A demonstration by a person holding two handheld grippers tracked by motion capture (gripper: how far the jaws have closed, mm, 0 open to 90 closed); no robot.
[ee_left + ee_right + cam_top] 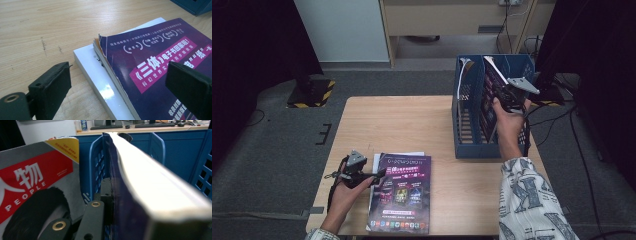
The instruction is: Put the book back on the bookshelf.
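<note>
Filing books into the blue rack (464, 127), one at a time. Right tool (511, 97) is clamped on a thick purple book (488, 95), held upright on edge inside the rack; in the right gripper view its page edge (160, 182) runs away from the tool toward the rack's far wall, with a magazine (32, 187) standing just to one side. Judging by that, the insert is nearly done. Next move: lower until the book bottoms out, then release and back out straight so it doesn't tip.

Left tool (379, 173) sits open and low at the stack (402, 192) on the surface (412, 120), jaws straddling the top purple book's corner (150, 65), not yet pressing. It needs to close on that cover edge alone, not the white book (100, 85) beneath.
</note>
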